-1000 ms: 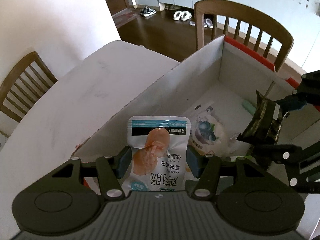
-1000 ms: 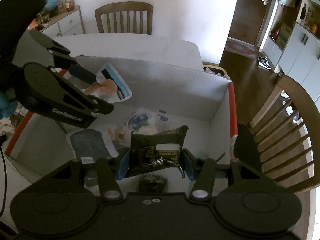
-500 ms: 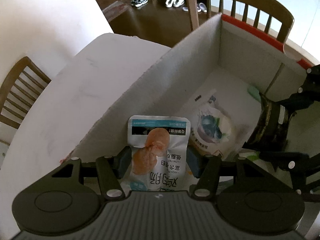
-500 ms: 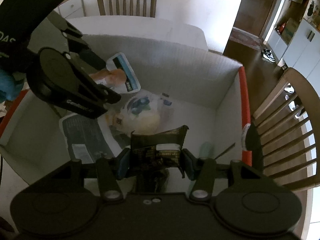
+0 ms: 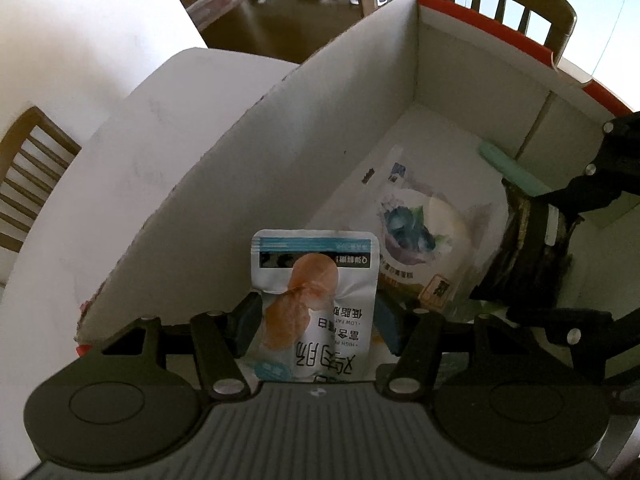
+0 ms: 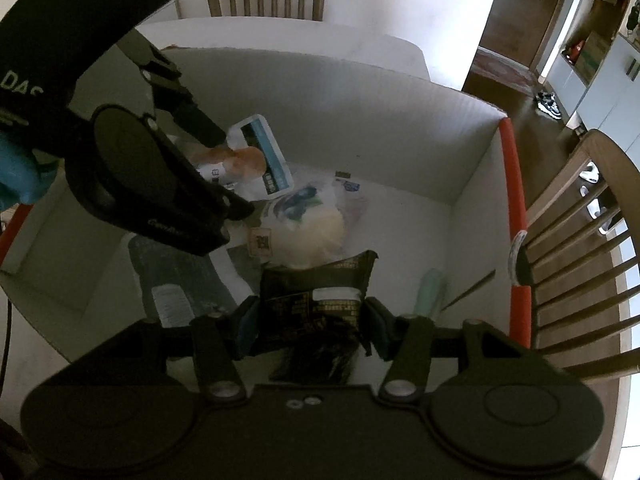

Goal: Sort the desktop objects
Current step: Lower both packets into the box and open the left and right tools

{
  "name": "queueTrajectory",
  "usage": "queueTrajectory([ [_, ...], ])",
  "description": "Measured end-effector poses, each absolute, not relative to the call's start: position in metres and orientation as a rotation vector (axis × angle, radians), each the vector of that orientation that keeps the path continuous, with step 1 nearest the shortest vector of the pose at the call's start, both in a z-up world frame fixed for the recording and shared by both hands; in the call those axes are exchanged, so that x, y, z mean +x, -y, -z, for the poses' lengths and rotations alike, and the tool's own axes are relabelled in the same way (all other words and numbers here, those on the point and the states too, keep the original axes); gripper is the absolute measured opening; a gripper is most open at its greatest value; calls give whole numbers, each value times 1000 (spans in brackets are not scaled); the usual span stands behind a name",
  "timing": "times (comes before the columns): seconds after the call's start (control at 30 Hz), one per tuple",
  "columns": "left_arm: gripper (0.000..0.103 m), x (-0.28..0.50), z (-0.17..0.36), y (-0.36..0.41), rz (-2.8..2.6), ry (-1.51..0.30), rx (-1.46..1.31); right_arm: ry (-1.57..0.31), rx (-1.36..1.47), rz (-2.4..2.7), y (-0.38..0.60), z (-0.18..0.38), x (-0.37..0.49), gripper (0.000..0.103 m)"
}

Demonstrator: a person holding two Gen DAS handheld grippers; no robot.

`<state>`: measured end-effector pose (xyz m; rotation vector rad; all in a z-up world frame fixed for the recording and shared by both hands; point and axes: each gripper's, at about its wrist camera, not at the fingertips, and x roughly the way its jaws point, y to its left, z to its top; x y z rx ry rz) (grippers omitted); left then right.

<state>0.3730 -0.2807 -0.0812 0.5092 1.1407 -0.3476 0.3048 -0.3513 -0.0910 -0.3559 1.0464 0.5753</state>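
A white pouch with an orange picture (image 5: pixel 316 280) hangs upright between the pads of my left gripper (image 5: pixel 316 320), over the near left corner of the white cardboard box (image 5: pixel 320 140). Its jaws are opening, with the pads still at the pouch's edges. My right gripper (image 6: pixel 312 320) holds a dark crinkled packet (image 6: pixel 316 292) low inside the box (image 6: pixel 360 120). Its jaws are opening too, and the packet still sits between them. In the right wrist view the left gripper (image 6: pixel 224 168) and its pouch (image 6: pixel 256 152) show at the left.
On the box floor lie a blueberry-printed bag (image 5: pixel 412 236), a pale green stick (image 5: pixel 516 172) and a dark flat packet (image 6: pixel 172 276). The box has red edges and stands on a white table (image 5: pixel 120 160). Wooden chairs (image 5: pixel 480 0) (image 6: pixel 580 260) stand close around.
Both grippers have tipped further down toward the box floor, which now fills more of each view. Each packet stays between its jaws.
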Motion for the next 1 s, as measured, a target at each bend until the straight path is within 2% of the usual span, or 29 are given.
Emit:
queueTrajectory([
  [0.13,60,377,77,281,348,-1151,501,-1037,-358,-575,351,89,305,65],
  [0.2,70,375,76,280,340,-1148,506,-1033,-355,-577,355,87,304,66],
  [0.27,73,377,72,279,336,-1143,504,-1026,-353,-576,355,85,303,73],
  [0.43,76,367,65,275,322,-1137,495,-1008,-343,-583,358,78,300,75],
  [1.0,76,333,33,266,303,-1051,426,-918,-278,-592,367,46,278,77],
])
